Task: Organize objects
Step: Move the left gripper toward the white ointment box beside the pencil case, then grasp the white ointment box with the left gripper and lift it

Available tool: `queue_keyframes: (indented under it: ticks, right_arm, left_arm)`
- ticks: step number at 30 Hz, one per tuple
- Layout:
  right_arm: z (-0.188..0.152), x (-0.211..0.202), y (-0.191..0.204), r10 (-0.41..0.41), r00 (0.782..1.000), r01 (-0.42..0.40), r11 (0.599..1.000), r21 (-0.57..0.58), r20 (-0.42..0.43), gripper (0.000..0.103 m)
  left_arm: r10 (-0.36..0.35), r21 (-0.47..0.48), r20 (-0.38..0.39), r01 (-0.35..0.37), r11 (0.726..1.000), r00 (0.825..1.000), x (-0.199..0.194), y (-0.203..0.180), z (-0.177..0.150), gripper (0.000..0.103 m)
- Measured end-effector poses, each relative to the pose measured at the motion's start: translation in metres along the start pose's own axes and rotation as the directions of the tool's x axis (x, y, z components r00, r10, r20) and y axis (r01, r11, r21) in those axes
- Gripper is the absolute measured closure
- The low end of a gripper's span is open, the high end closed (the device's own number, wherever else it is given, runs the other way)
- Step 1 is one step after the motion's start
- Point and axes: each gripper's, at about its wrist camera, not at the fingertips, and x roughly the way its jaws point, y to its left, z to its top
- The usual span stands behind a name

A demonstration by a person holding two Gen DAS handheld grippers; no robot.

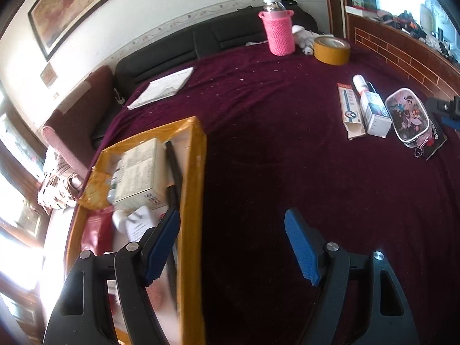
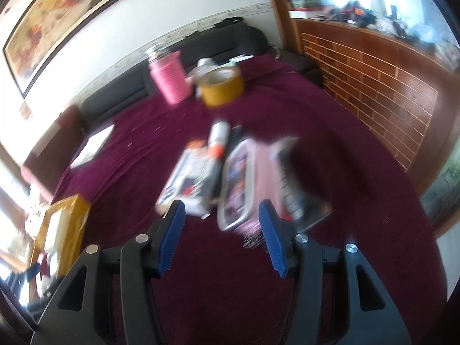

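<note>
A yellow-taped cardboard box (image 1: 192,189) sits at the table's left edge and holds a cream carton (image 1: 141,172), a black pen and small white items. My left gripper (image 1: 233,244) is open and empty beside the box's right wall. A cluster lies at the right: a narrow box (image 1: 349,109), a white carton (image 1: 373,112), a white tube (image 1: 360,82) and a clear cartoon pouch (image 1: 405,115). My right gripper (image 2: 221,235) is open and empty, just short of the blurred pouch (image 2: 238,189). The box (image 2: 69,215) shows at the left of the right wrist view.
A maroon cloth (image 1: 273,158) covers the table. A pink-sleeved bottle (image 1: 279,33) and a tape roll (image 1: 330,49) stand at the far side. White paper (image 1: 164,86) lies far left. A black sofa and a brick-pattern ledge border the table.
</note>
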Motion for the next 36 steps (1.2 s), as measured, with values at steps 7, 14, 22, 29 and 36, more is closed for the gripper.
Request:
queue_keyframes:
  ticks: [7,14,22,29,36]
  right_arm:
    - [0.044,0.027,-0.051,-0.041,0.998,0.035,0.992,0.12,0.048,0.049]
    - [0.043,0.044,-0.099,0.015,0.999,-0.027,0.966,0.258,0.046,0.049]
    - [0.044,0.036,-0.112,0.042,0.997,-0.062,0.95,0.305,0.072,0.045]
    - [0.042,0.035,-0.104,0.06,0.996,-0.078,0.956,0.281,0.073,0.045]
    - [0.04,0.041,-0.101,0.064,0.997,-0.075,0.96,0.268,0.048,0.045]
  left_arm:
    - [-0.144,0.054,-0.015,0.145,0.988,0.989,0.03,-0.043,0.05,0.034]
    - [-0.3,0.042,0.018,0.299,0.953,0.954,0.073,-0.083,0.121,0.034]
    - [-0.245,0.157,0.008,0.241,0.958,0.969,0.114,-0.122,0.144,0.034]
    - [-0.308,0.171,-0.028,0.308,0.936,0.951,0.125,-0.144,0.15,0.034]
    - [-0.396,0.144,-0.066,0.401,0.905,0.916,0.122,-0.143,0.144,0.079]
